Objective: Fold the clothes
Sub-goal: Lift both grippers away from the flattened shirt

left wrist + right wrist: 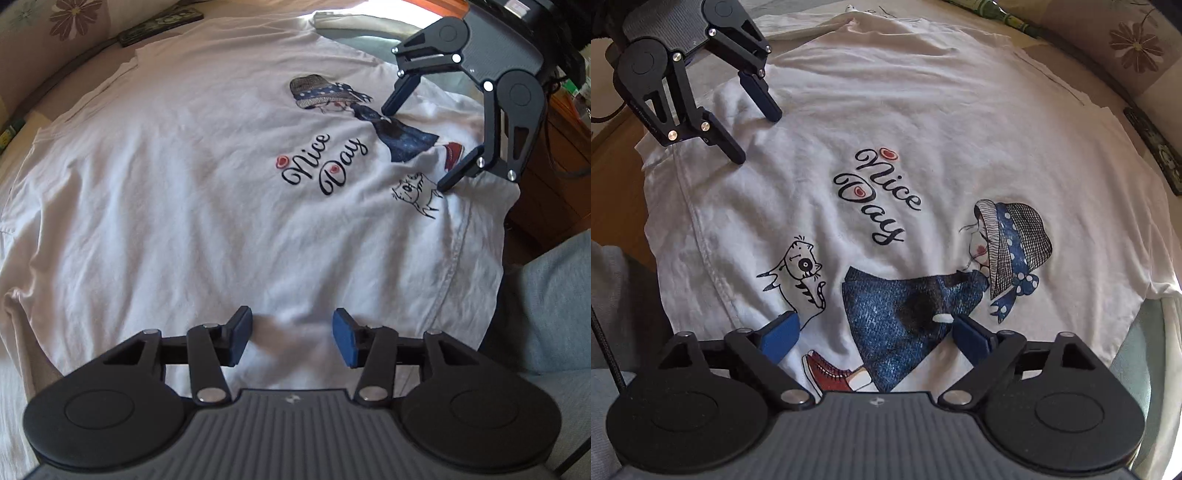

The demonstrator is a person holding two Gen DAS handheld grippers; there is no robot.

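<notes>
White T-shirt spread print-up over bed, fills most of both wrist views, mildly wrinkled. Print shows "Nice Day" lettering, girl in blue dress with checked hat, small cat drawing, red shoe at lower centre of right wrist view. Hem seam runs down right side of left wrist view.

Left gripper at bottom centre of its own view, jaws partly apart, blue pads clear of cloth between them, nothing gripped; plain white fabric bunched slightly in the gap. Same gripper in upper left of right wrist view, both fingertips down near the shirt's hem edge.

Right gripper at bottom centre of its view, jaws spread wide over dress print, holding nothing. Seen upper right in left wrist view, one fingertip by the cat drawing, the other by the girl print.

Floral bedding upper left of left wrist view, dark patterned strip beside it. Wooden furniture at right edge, grey-blue fabric lower right
</notes>
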